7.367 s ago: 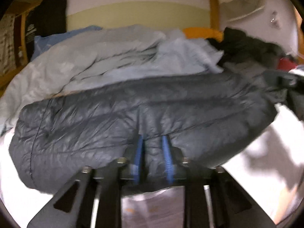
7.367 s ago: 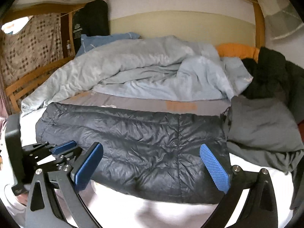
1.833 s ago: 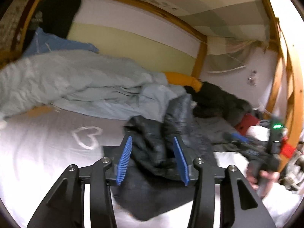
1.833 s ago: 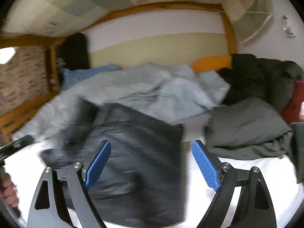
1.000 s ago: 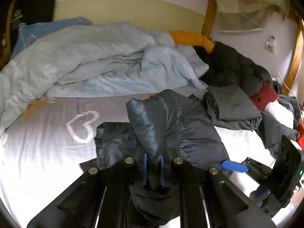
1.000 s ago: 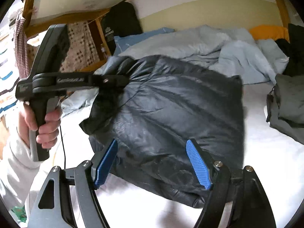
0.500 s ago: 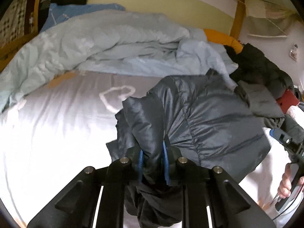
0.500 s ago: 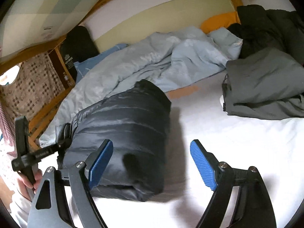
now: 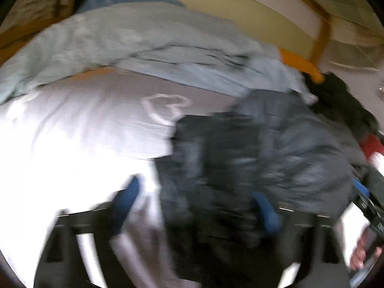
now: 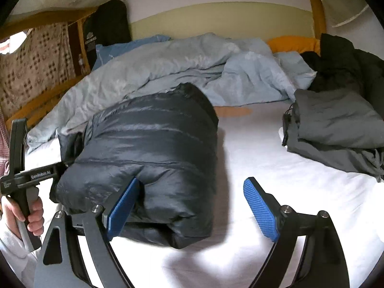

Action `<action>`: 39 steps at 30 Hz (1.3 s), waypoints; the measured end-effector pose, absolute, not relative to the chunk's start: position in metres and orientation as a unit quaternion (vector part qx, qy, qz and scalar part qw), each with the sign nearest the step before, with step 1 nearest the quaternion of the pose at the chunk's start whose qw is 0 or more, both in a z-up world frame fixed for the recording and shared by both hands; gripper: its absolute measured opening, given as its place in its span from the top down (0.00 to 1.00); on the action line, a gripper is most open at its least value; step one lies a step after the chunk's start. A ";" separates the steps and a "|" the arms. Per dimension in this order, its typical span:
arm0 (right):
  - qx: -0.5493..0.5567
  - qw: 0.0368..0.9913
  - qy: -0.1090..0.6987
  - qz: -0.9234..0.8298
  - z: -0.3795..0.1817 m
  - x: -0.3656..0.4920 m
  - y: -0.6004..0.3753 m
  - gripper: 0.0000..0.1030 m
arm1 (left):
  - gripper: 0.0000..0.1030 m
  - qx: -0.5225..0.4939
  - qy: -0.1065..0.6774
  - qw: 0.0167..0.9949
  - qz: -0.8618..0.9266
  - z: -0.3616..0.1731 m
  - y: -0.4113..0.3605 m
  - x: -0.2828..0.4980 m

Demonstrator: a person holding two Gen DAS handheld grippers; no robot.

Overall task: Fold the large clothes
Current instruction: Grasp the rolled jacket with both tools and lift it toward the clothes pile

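Note:
A dark quilted down jacket (image 10: 148, 144) lies as a thick folded bundle on the white sheet (image 10: 276, 168). My right gripper (image 10: 192, 210) stands low at its near edge. Its jaws are opening, with the bundle's right corner between them and the left pad (image 10: 122, 206) against the fabric. In the blurred left wrist view my left gripper (image 9: 195, 205) has its jaws opening wide, and loose jacket (image 9: 264, 148) fabric lies between the pads unpinched. Seen from the right wrist, the left gripper's handle (image 10: 16, 175) sits at the bundle's left end in a hand (image 10: 33, 213), fingers hidden.
A rumpled light blue duvet (image 10: 180, 72) fills the back of the bed. A folded grey garment (image 10: 336, 124) and black clothes (image 10: 343, 60) lie at the right, by an orange pillow (image 10: 292, 43). A wooden bed rail (image 10: 36, 103) runs along the left.
The left jaws, pinched on a jacket fold before, have sprung wide and let it go as that gripper sank. The right gripper has dipped toward the bundle, jaws a little wider.

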State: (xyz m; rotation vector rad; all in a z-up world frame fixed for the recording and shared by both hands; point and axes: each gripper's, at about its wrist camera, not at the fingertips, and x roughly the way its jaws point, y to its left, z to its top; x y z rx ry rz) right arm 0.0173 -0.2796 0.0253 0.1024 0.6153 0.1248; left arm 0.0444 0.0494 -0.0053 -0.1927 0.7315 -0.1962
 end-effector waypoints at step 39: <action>0.155 0.927 0.309 0.145 0.024 0.012 -0.285 0.57 | 0.64 -0.174 0.265 0.918 -0.238 0.023 0.018 -0.006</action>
